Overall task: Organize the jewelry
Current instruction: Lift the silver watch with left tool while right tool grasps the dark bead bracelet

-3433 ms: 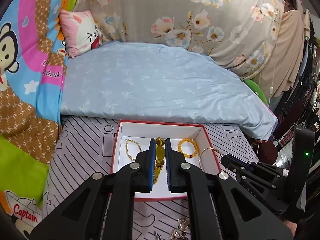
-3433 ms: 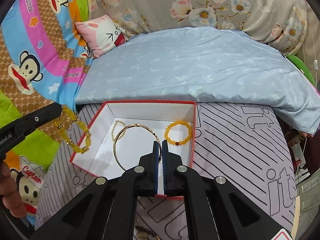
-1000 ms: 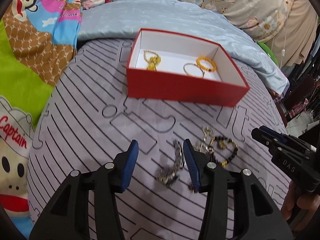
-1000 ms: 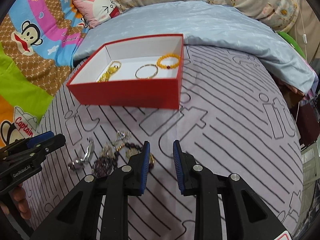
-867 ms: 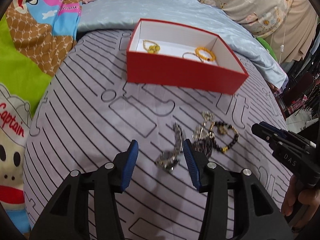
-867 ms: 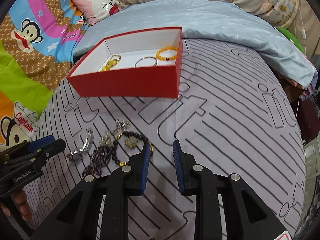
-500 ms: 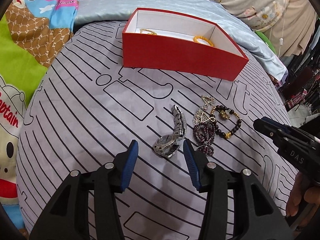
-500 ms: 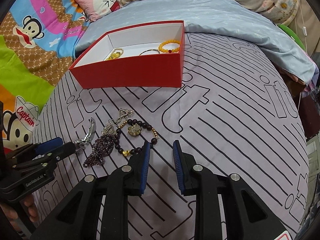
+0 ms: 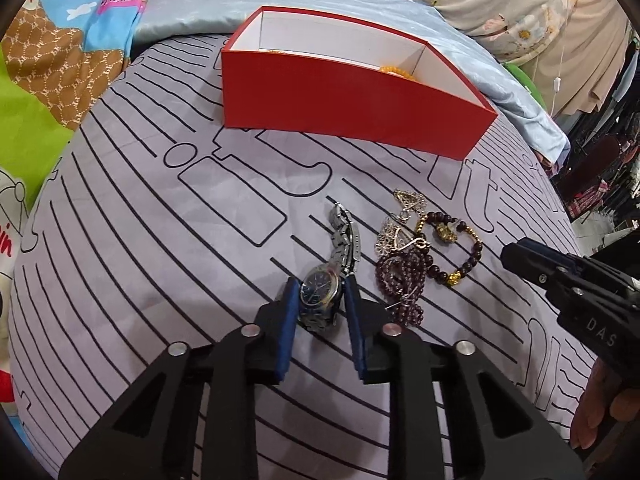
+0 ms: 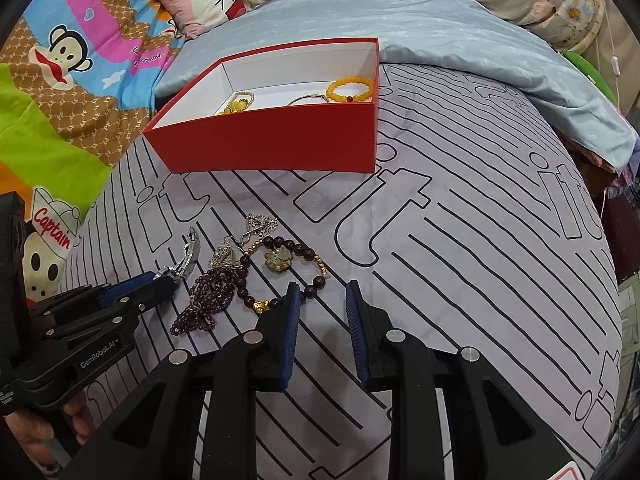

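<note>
Two grippers are over the striped bedsheet (image 9: 120, 240). The left gripper (image 9: 321, 300) has its jaws closing around the wristwatch (image 9: 320, 292): the watch face sits between the blue pads (image 9: 289, 320), and the steel band runs ahead of the fingertips. I cannot tell if both pads already press on it. The right gripper (image 10: 320, 304) is a little open and holds nothing; the dark bead bracelet (image 10: 280, 276) lies just before its left finger, touching it. Farther ahead stands the red box (image 10: 272, 144) with a yellow bead bracelet (image 10: 350, 90) inside.
</note>
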{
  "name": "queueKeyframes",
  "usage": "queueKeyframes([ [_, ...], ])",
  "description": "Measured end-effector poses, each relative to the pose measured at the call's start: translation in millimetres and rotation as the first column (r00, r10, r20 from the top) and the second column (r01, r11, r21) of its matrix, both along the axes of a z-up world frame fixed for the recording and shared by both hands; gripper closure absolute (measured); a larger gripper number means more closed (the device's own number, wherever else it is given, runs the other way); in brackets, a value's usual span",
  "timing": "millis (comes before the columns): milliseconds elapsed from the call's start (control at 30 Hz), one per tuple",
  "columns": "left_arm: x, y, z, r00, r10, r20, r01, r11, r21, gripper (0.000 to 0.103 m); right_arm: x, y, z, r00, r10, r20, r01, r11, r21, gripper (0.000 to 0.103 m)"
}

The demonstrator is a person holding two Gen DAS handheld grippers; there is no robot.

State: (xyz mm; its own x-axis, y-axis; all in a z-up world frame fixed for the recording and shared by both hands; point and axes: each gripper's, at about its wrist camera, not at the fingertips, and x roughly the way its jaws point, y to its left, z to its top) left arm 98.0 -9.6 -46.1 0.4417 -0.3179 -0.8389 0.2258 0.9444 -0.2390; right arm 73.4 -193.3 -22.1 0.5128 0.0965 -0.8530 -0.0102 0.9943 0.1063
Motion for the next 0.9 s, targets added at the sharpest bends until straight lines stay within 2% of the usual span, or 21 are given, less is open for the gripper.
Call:
queueKeyframes([
  [333,-0.5,2.4,4.6,1.000,0.011,-0.007,-0.011,1.000,-0.007,0.086,3.7,-1.3,-4.0,1.000,-0.001,-0.008,0.001,1.000,0.004,0.079],
  [533,-1.4,10.0,16.0,0.999,0.028,0.025,-0.028,0.999,0.017,0.087,15.8,2.4,-8.1,1.000,0.016,-0.013,-0.016,1.000,0.002,0.079],
  [900,6.2,30.8,33.3,0.995,0.081,0.062,-0.082,0.996,0.017,0.087,31.2,8.6,-23.0,0.999,0.029,-0.041,-0.029,1.000,0.004,0.080],
])
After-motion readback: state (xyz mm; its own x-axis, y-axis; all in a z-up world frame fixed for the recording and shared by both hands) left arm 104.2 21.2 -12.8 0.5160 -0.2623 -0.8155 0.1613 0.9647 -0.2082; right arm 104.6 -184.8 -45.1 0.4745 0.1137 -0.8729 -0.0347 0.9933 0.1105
